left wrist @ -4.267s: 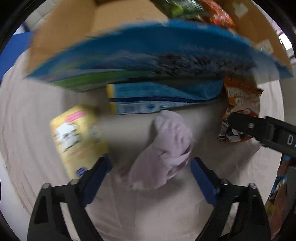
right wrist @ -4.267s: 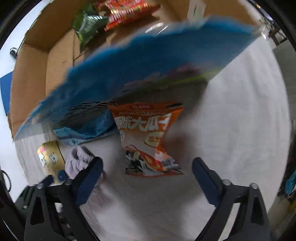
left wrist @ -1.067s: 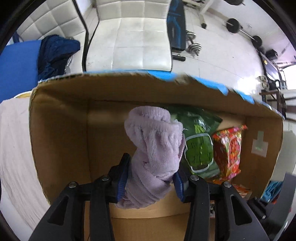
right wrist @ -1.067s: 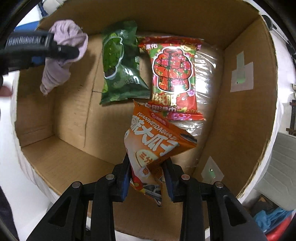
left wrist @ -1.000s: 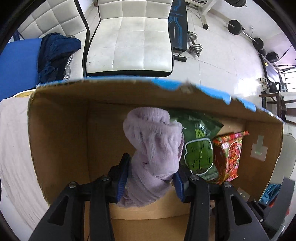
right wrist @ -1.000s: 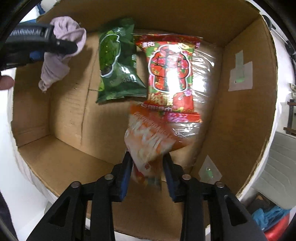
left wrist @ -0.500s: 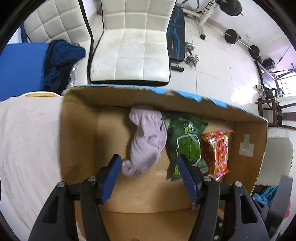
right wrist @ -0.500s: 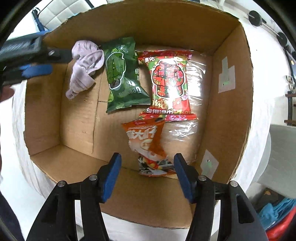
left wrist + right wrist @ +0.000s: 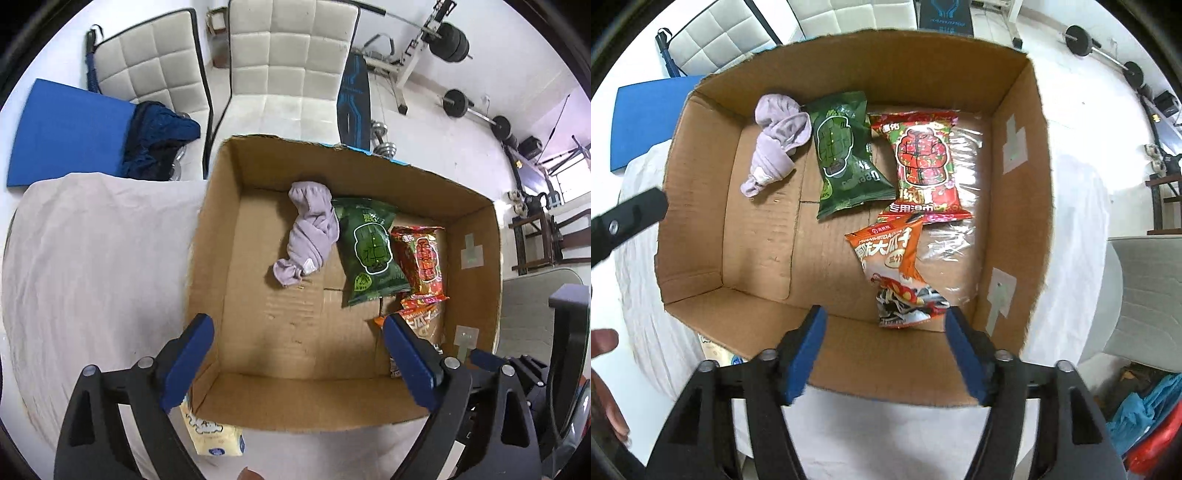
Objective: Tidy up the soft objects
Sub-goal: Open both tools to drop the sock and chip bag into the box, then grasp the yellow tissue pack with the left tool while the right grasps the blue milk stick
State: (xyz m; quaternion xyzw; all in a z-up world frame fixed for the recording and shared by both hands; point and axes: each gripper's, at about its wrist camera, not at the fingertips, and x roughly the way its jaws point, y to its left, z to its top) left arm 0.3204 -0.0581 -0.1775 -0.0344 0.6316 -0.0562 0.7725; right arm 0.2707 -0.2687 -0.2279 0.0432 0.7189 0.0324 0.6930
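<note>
Beyond both grippers' spread, empty fingers, the lilac cloth (image 9: 312,234) lies on the cardboard box (image 9: 476,258) floor touching the green packet (image 9: 369,251); the orange packet (image 9: 897,269) sits just ahead of the right gripper (image 9: 890,349), the left gripper (image 9: 295,363) well back

We are looking past two white quilted chairs (image 9: 284,74) standing on a pale floor (image 9: 443,147), with barbell weights (image 9: 448,42) lying near a bright window (image 9: 570,181).
</note>
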